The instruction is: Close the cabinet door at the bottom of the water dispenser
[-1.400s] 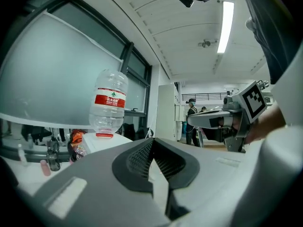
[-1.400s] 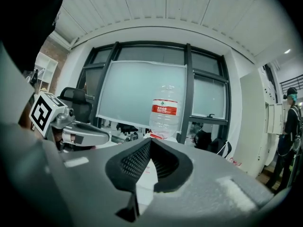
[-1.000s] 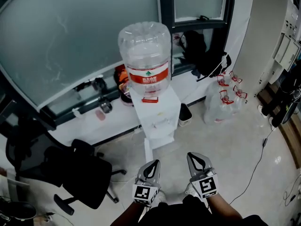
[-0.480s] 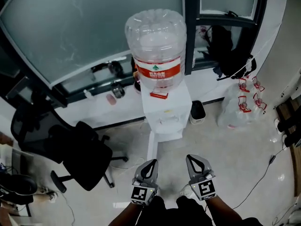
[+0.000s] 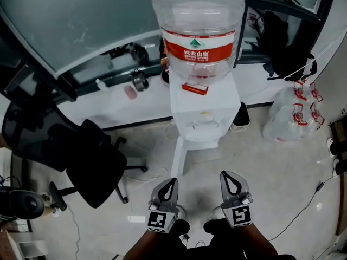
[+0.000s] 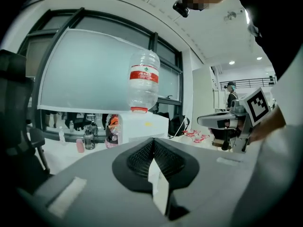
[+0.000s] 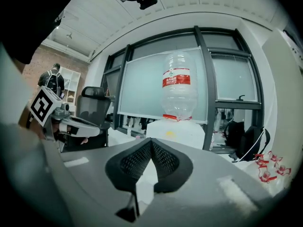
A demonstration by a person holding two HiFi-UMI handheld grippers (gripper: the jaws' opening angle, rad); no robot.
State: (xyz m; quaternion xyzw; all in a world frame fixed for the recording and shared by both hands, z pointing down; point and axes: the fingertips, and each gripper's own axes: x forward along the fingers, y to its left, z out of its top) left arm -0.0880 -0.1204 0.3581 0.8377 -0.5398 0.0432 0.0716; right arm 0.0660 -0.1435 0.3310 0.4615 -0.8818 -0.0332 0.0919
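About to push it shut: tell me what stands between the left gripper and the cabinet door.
Nothing visible: only bare floor lies between the left gripper and the open cabinet door. The office chair stands off to the left.

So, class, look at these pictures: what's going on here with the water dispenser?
A person holds a gripper in each hand and faces a white water dispenser topped with a large clear plastic bottle. The dispenser's white bottom cabinet door stands swung open toward the person. The left gripper and right gripper both hang short of it, fingers together and empty. Nothing touches the door yet.
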